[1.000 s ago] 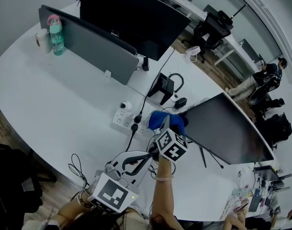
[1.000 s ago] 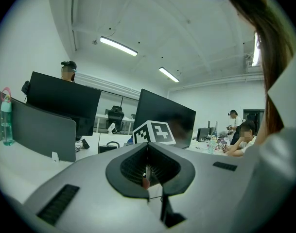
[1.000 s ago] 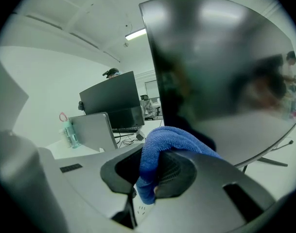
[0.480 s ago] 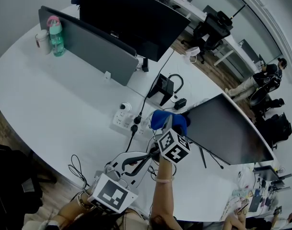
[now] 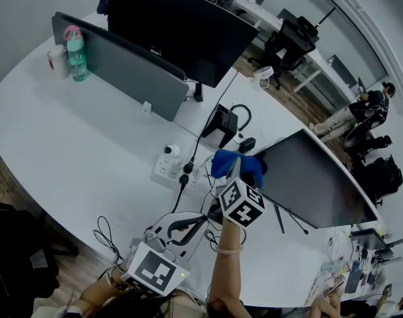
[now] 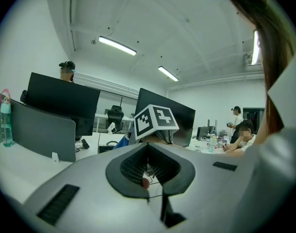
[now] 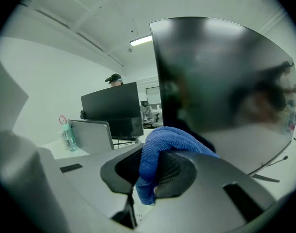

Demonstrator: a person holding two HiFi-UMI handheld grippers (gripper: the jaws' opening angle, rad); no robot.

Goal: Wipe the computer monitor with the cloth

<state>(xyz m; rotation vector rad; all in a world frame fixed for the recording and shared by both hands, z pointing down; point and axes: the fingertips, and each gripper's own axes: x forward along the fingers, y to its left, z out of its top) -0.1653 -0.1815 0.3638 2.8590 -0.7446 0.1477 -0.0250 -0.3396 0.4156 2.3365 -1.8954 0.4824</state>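
Note:
The dark computer monitor (image 5: 313, 177) stands at the right of the white desk (image 5: 75, 151); in the right gripper view this monitor (image 7: 220, 72) fills the upper right, close by. My right gripper (image 5: 233, 176) is shut on a bunched blue cloth (image 5: 237, 163), held at the monitor's left edge. In its own view the blue cloth (image 7: 172, 142) bulges out between the jaws of the right gripper (image 7: 152, 171), just short of the screen. My left gripper (image 5: 198, 218) hangs low near my body, behind the right one. Its jaws (image 6: 148, 164) meet with nothing between them.
A second, larger monitor (image 5: 181, 25) and a grey divider panel (image 5: 115, 61) stand at the back. A green bottle (image 5: 75, 48) and a cup (image 5: 55, 59) sit far left. A power strip (image 5: 171, 167), cables and a small black stand (image 5: 222, 121) lie near the cloth. People sit at desks far right.
My right gripper has edged slightly right and forward with the cloth, closer to the monitor's left edge. The left gripper has hardly moved.

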